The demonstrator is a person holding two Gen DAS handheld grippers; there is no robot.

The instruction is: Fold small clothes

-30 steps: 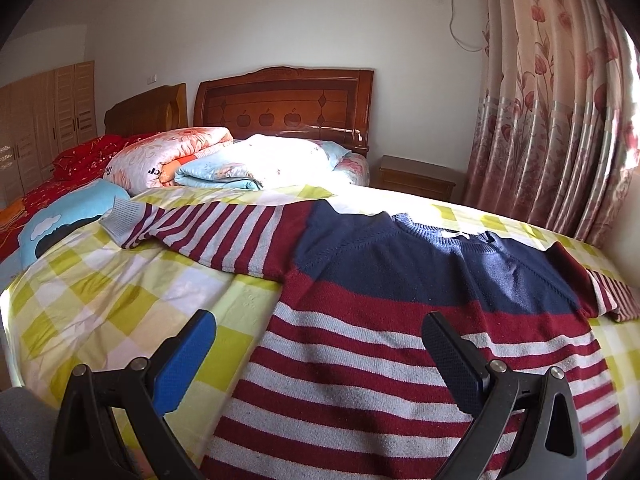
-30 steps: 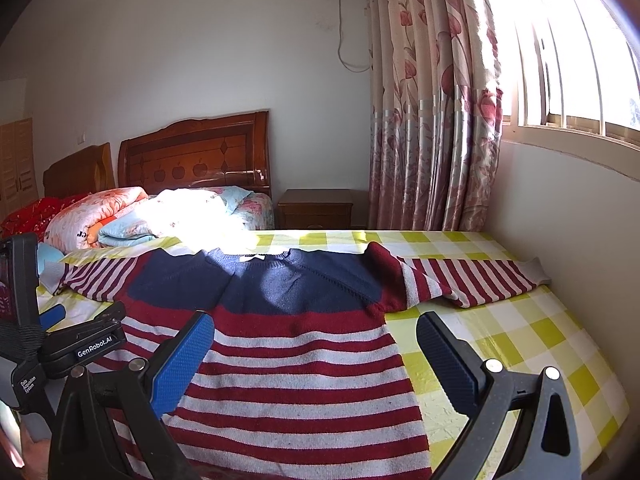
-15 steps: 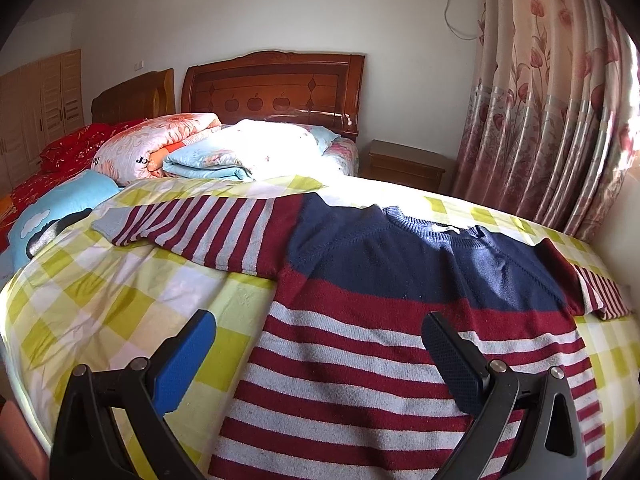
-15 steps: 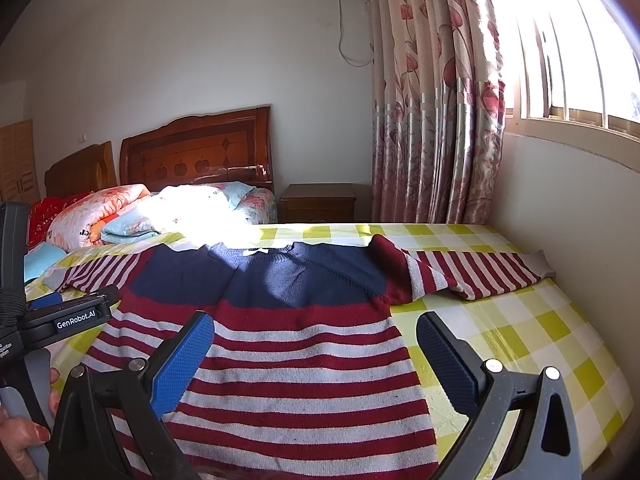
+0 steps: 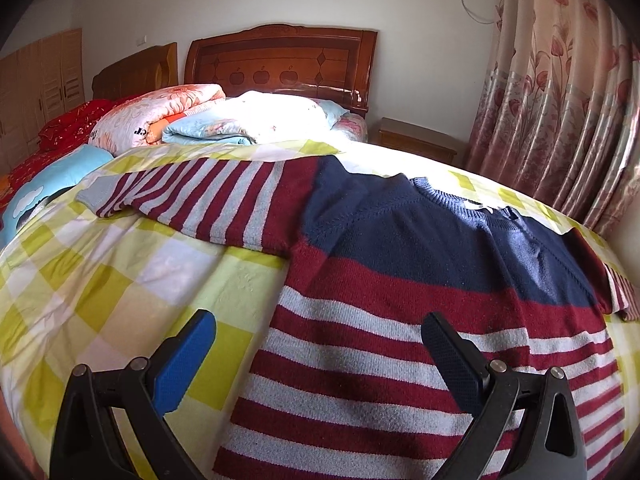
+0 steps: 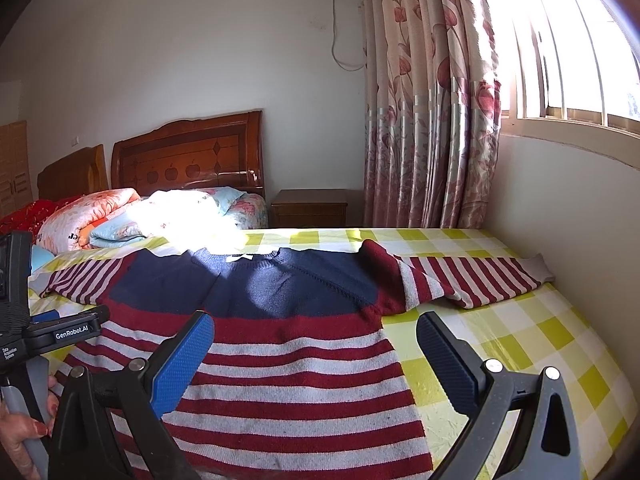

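A knitted sweater (image 5: 400,320) (image 6: 288,364) lies flat on the bed, navy at the chest, with maroon and grey stripes below and on both sleeves. Its left sleeve (image 5: 200,200) stretches out to the left and its right sleeve (image 6: 472,280) to the right. My left gripper (image 5: 318,344) hovers open over the sweater's left edge, one finger above the bedsheet and the other above the stripes. Over the sweater's lower right side my right gripper (image 6: 314,344) stands open, holding nothing. The left gripper's body (image 6: 52,332) and a hand (image 6: 24,428) show at the right wrist view's left edge.
The bed wears a yellow and white checked sheet (image 5: 120,300) (image 6: 540,344). Folded quilts and pillows (image 5: 224,120) are piled by the wooden headboard (image 5: 280,64). A nightstand (image 6: 310,206), flowered curtains (image 6: 432,120) and a wall under the window (image 6: 568,200) border the right side.
The left gripper has moved lower and closer to the sweater, which now fills more of its view. The right gripper's view has barely shifted. Both stay open.
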